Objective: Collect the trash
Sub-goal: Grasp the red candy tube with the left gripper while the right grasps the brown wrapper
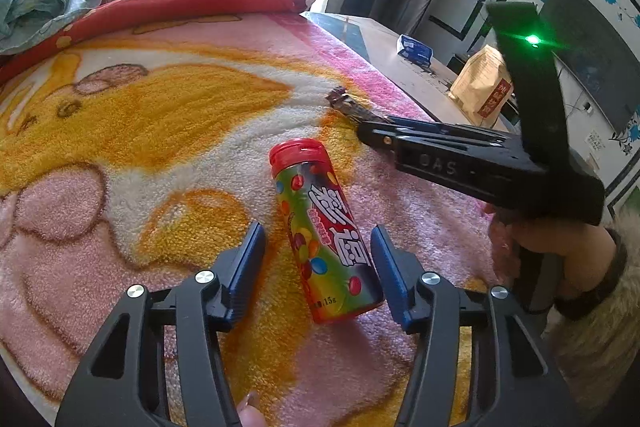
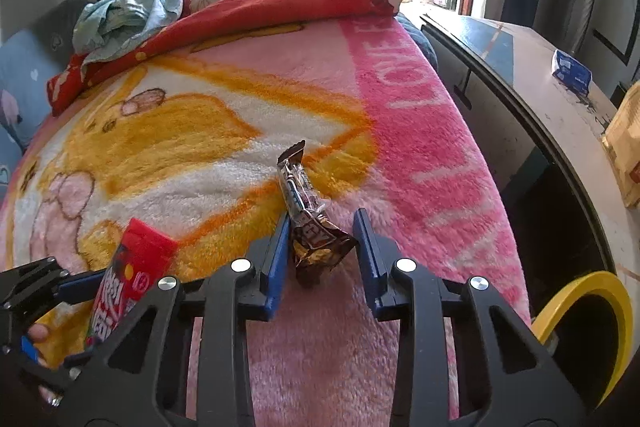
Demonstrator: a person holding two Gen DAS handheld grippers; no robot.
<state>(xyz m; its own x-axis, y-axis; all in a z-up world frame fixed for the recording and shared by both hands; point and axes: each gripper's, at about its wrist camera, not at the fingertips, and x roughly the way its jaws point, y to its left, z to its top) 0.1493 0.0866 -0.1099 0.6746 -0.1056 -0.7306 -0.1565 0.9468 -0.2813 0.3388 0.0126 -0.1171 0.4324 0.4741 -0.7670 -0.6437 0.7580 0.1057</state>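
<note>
A colourful candy tube with a red cap (image 1: 326, 231) lies on the pink and yellow blanket (image 1: 140, 131). My left gripper (image 1: 318, 255) is open, its blue pads on either side of the tube's lower half, apart from it. The tube also shows at the lower left of the right wrist view (image 2: 128, 279). A brown snack wrapper (image 2: 308, 223) lies on the blanket. My right gripper (image 2: 322, 235) is open around the wrapper's near end, the left pad touching or almost touching it. In the left wrist view the right gripper (image 1: 372, 131) lies over the wrapper (image 1: 348, 105).
A red quilt (image 2: 280, 3) and a pale blue cloth (image 2: 124, 15) are heaped at the far end of the bed. A table (image 2: 560, 115) stands to the right with a blue packet (image 2: 570, 73) and a tan bag (image 1: 482, 87). A yellow-rimmed bin (image 2: 592, 327) is at lower right.
</note>
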